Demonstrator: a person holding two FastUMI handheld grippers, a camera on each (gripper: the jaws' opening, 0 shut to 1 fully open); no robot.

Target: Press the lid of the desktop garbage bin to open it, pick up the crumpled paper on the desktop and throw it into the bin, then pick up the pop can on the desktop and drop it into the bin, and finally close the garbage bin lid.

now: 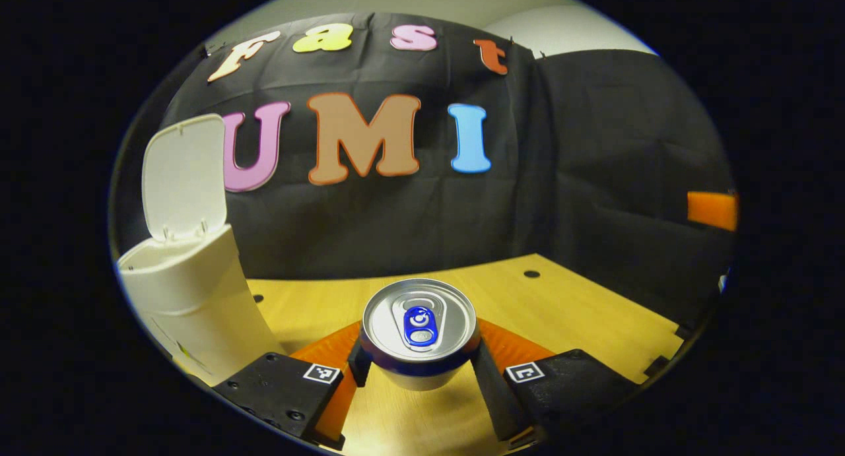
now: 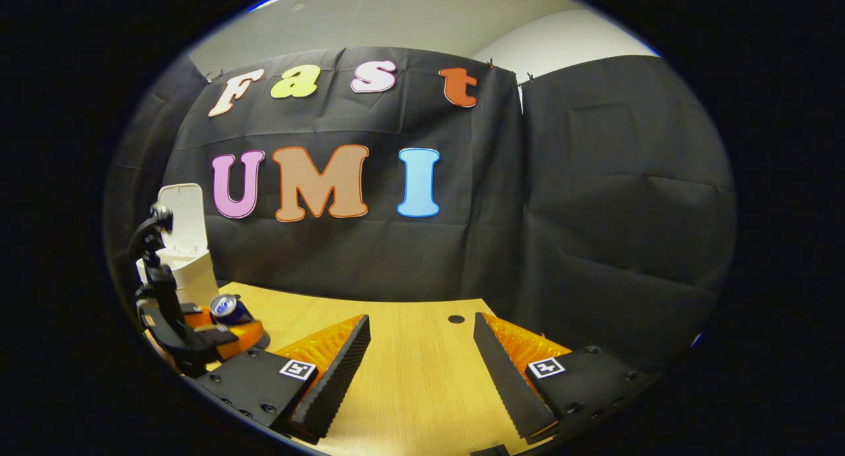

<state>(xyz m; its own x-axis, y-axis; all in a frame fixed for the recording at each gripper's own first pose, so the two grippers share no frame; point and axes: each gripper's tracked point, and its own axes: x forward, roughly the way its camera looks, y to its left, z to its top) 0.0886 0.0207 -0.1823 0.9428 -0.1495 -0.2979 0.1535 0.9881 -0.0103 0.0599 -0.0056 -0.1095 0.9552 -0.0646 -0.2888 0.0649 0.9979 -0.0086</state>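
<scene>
Left gripper clamped on upright silver-topped pop can; right gripper apart; bin lid raised

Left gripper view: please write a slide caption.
Left gripper shut on the can, bin open beside it.

Bin base cut off; can bottom hidden by tongs.

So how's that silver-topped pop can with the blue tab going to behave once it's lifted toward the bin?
The silver-topped pop can sits upright between the left tongs, whose fingers flank its smooth round wall, so it may slip or twist if held lightly. Thin metal probably dents under a hard squeeze. Its tab looks unopened, so it might be full and heavy.
</scene>
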